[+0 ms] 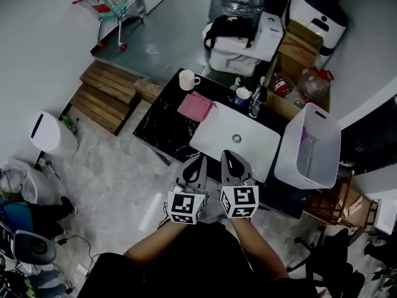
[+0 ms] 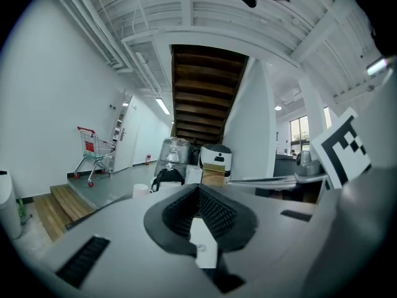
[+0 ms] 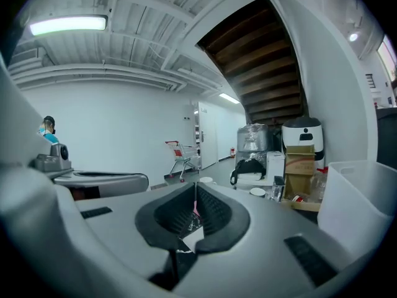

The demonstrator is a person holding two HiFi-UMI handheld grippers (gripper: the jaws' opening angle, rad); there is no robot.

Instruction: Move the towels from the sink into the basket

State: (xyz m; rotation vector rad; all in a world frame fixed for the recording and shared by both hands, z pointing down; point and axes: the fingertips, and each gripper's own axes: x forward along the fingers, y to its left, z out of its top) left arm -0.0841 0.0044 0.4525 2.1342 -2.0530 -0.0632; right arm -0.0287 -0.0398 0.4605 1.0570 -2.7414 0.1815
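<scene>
Grippers sit side by side over the near edge of the black counter (image 1: 160, 128). The left gripper (image 1: 199, 162) is closed and empty; in the left gripper view its ribbed pads (image 2: 214, 211) meet at the tips. The right gripper (image 1: 230, 159) is closed too. In the right gripper view a thin pink sliver shows in the slit between its pads (image 3: 211, 213), too small to identify.

Only the head view shows the pink towel (image 1: 195, 106). It lies flat on the counter, just beside the far left corner of the white sink (image 1: 214, 129). The sink's basin shows only its drain (image 1: 236, 138).

A white mug (image 1: 188, 79) stands at the counter's far left corner. A blue cup (image 1: 242, 95) and the faucet (image 1: 255, 102) stand along the far edge.

The white basket (image 1: 322, 118) is at the counter's right end, looming close in the right gripper view. A pinkish patch lies against its inner wall, but what it is cannot be made out. Whether the basket stands on the counter or beside it is unclear.

Both gripper views look level across the room and show the red shopping cart (image 2: 92, 154) far off. Neither shows the sink's interior.
</scene>
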